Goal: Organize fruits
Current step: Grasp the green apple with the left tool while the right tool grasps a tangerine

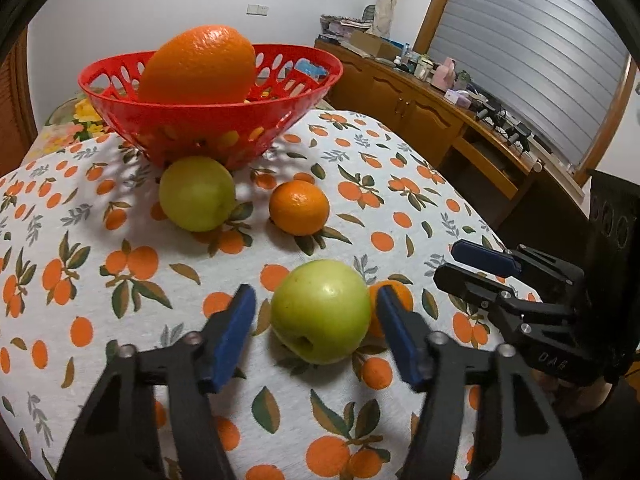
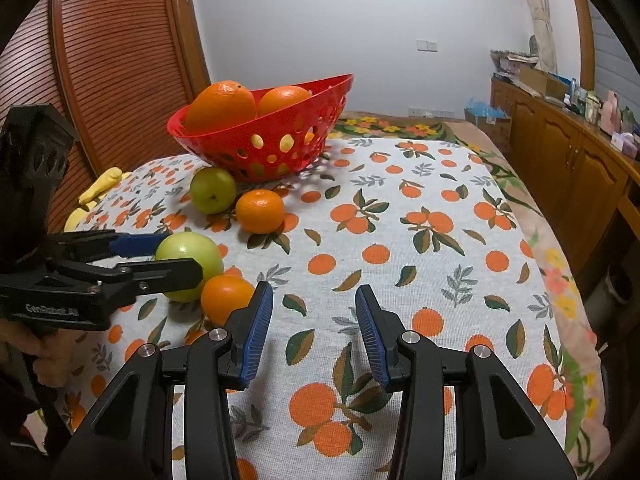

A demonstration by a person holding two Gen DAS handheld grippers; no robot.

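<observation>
Near green apple (image 1: 320,310) lies on the orange-print tablecloth (image 1: 400,200), stem dimple turned toward me. It sits between the fingers of my left gripper (image 1: 316,312). The right pad looks at or against the apple's side; the left pad stands off with cloth showing in the gap, so no grip on it. In the right wrist view the same apple (image 2: 188,252) is flanked by both fingers, the near one crossing its front.

Small orange (image 1: 396,292) touches the apple on its right, partly hidden behind my left gripper's right finger; seen plainly from the right wrist (image 2: 226,296).

Farther back: second green apple (image 1: 196,194) just at the foot of the red basket (image 1: 208,120), another orange (image 1: 299,207) beside it, apart from it. Basket holds a large orange (image 1: 198,66); the right wrist view shows a further one in the basket (image 2: 284,100).

My right gripper (image 2: 314,320) hovers over bare cloth, jaws parted, nothing between them.

Wooden sideboard (image 1: 420,100) runs along the far wall.
</observation>
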